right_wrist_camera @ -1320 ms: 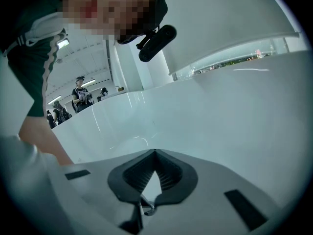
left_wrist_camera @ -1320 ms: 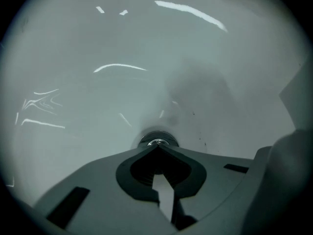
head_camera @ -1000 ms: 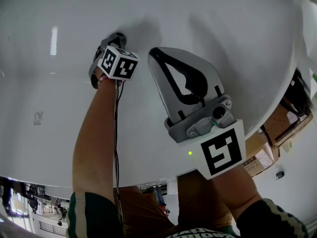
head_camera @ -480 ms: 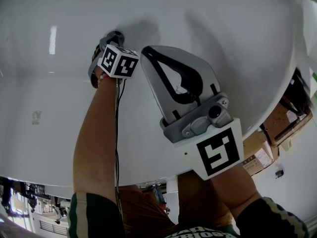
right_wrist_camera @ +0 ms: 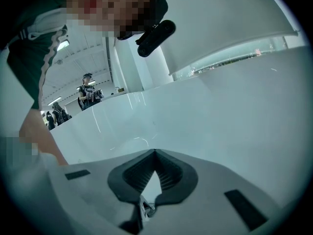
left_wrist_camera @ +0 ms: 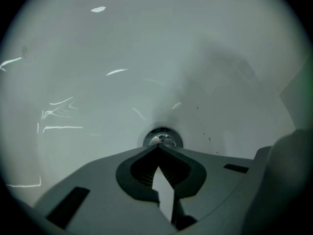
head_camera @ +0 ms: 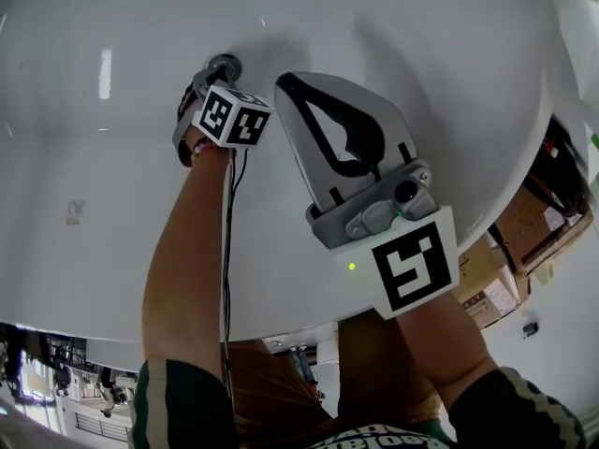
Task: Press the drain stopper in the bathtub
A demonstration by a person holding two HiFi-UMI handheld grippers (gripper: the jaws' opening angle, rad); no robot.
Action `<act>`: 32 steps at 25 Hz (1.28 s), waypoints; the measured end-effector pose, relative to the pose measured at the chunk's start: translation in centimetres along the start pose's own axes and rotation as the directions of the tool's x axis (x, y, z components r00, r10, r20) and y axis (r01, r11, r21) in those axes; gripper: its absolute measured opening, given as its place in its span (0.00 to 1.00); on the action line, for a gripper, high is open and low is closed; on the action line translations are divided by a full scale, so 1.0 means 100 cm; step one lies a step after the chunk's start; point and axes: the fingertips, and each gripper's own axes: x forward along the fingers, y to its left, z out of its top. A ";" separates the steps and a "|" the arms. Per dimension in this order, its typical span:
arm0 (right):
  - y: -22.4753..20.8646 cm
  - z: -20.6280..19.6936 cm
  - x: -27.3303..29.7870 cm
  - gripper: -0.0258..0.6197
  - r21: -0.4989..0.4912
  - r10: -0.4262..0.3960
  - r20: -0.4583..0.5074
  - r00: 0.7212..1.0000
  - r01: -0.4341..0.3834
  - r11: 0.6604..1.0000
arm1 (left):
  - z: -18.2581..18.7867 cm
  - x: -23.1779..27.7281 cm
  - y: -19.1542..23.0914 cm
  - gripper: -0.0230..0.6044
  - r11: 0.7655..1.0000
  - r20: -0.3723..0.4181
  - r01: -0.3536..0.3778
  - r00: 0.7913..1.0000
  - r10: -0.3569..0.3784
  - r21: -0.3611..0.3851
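Note:
A round chrome drain stopper (left_wrist_camera: 162, 138) sits in the floor of the white bathtub (head_camera: 393, 26). My left gripper (left_wrist_camera: 157, 148) is shut with nothing between its jaws, and its tips sit right at the stopper's near edge; whether they touch it I cannot tell. In the head view that gripper (head_camera: 217, 71) reaches down into the tub with the stopper (head_camera: 226, 64) just past its tips. My right gripper (head_camera: 286, 84) is shut and empty, held above the tub to the right of the left one. In the right gripper view its jaws (right_wrist_camera: 154, 152) point at the tub's far wall.
The tub's curved white rim (head_camera: 281, 321) runs across the bottom of the head view. Cardboard boxes (head_camera: 519, 232) stand on the floor at the right. People stand in the background (right_wrist_camera: 88, 94) beyond the tub in the right gripper view.
The left gripper has moved slightly forward and to the right toward the drain stopper. The right gripper has shifted a little to the left and upward in the head view.

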 end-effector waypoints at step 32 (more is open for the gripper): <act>-0.002 0.000 0.000 0.06 0.028 -0.011 0.012 1.000 0.011 1.000 | 0.014 -0.019 -0.002 0.36 0.994 0.138 0.106 0.985 -0.100 -0.035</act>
